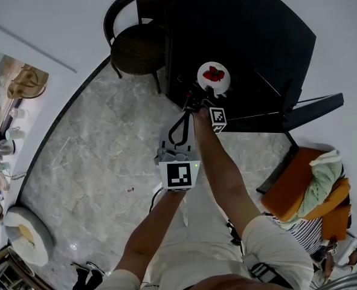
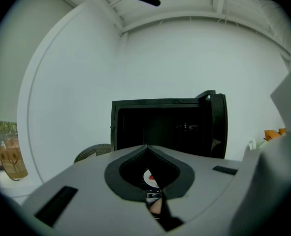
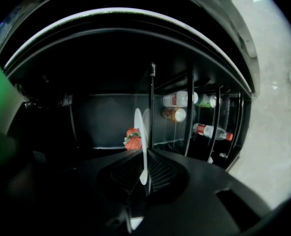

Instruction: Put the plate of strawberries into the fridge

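A white plate (image 1: 214, 77) with red strawberries (image 1: 214, 74) hangs in front of the open black fridge (image 1: 244, 35). My right gripper (image 1: 197, 99) is shut on the plate's near rim. In the right gripper view the plate (image 3: 140, 132) shows edge-on between the jaws of the right gripper (image 3: 144, 156), with the strawberries (image 3: 133, 139) on its left side and the dark fridge interior behind. My left gripper (image 1: 179, 125) hangs back behind the right one, shut and holding nothing. In the left gripper view the left gripper (image 2: 146, 150) faces the open fridge (image 2: 167, 127).
The fridge door (image 1: 302, 109) stands open to the right; its shelves hold bottles (image 3: 211, 131) and cans (image 3: 182, 99). A dark wicker chair (image 1: 139, 44) stands left of the fridge. An orange seat with cloth (image 1: 314, 186) lies at the right, and a round cushion (image 1: 24, 234) at the lower left.
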Action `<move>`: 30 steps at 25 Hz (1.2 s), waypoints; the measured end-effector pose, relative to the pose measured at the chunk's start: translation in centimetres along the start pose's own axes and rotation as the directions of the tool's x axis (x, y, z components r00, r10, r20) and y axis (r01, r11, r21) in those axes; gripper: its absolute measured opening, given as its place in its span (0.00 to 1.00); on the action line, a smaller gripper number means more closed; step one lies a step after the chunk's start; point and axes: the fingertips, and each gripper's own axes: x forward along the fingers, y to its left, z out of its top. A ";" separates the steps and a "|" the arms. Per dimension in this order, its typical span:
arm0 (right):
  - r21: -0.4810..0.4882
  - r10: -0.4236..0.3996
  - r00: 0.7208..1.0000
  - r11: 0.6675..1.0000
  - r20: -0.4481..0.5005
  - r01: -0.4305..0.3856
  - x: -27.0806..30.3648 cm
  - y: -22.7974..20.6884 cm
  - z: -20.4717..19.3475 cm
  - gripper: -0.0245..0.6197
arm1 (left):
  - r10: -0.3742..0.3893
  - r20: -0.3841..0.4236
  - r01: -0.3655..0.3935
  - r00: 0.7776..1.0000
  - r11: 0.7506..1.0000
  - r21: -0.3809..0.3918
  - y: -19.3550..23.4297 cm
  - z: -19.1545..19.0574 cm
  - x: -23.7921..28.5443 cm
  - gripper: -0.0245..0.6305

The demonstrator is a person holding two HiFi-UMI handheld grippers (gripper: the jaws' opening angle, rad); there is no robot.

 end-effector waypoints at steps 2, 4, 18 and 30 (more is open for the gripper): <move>-0.001 0.003 1.000 1.000 0.001 -0.003 -0.1 0.0 0.1 0.07 | -0.003 -0.004 0.003 1.000 1.000 0.000 -0.1 0.1 0.0 0.04; -0.008 0.024 1.000 1.000 -0.007 -0.024 0.0 0.1 0.1 0.07 | -0.007 -0.001 0.007 1.000 1.000 0.002 -0.2 0.1 0.1 0.04; -0.068 0.083 0.992 0.994 -0.092 -0.089 -0.9 1.5 -0.6 0.24 | -0.011 0.009 0.011 1.000 1.000 0.006 -1.0 0.5 0.1 0.04; -0.110 0.082 0.986 0.989 -0.147 -0.099 -2.8 1.2 -0.4 0.22 | -0.004 -0.007 0.004 1.000 1.000 0.022 -0.6 0.0 -0.7 0.04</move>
